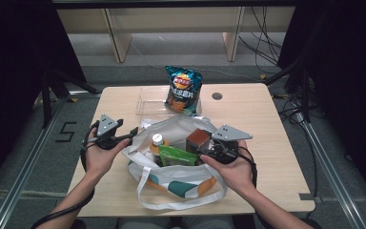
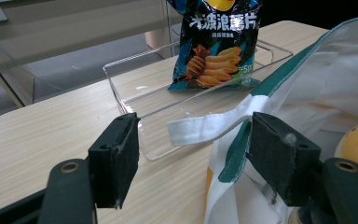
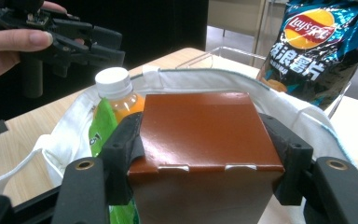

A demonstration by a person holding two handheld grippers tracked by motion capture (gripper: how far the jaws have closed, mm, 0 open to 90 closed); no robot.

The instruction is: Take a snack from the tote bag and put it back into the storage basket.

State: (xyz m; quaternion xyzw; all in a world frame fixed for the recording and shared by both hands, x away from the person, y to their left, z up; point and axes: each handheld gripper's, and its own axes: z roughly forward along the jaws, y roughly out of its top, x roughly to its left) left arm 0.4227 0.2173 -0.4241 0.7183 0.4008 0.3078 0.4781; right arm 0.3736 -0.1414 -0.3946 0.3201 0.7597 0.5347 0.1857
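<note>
Brown and glossy, the carton (image 3: 205,126) sits squarely between the jaws of the right hand-held gripper (image 3: 205,154), both black pads pressed against its sides at the centre of the right gripper view. In the high view that same carton (image 1: 198,138) pokes out of the mouth of the white tote bag (image 1: 171,183), which lies at the lower middle of the frame on the pale wooden counter (image 1: 267,124), and the right hand-held gripper (image 1: 208,144) sits at the bag's right edge. Inside the bag, left of the carton, stand an orange drink bottle (image 3: 119,95) with a white cap and a green packet (image 3: 101,126); what the packet contains is hard to read.

At the middle left of the high view the left hand-held gripper (image 1: 132,133) hangs beside the bag's left rim, jaws spread wide and gripping nothing. In the left gripper view a white bag strap (image 2: 209,125) crosses the gap between its pads, apparently without touching them.

Beyond the bag, at the upper middle, a blue crisp packet (image 1: 183,89) stands in a clear plastic tray (image 1: 147,102).
</note>
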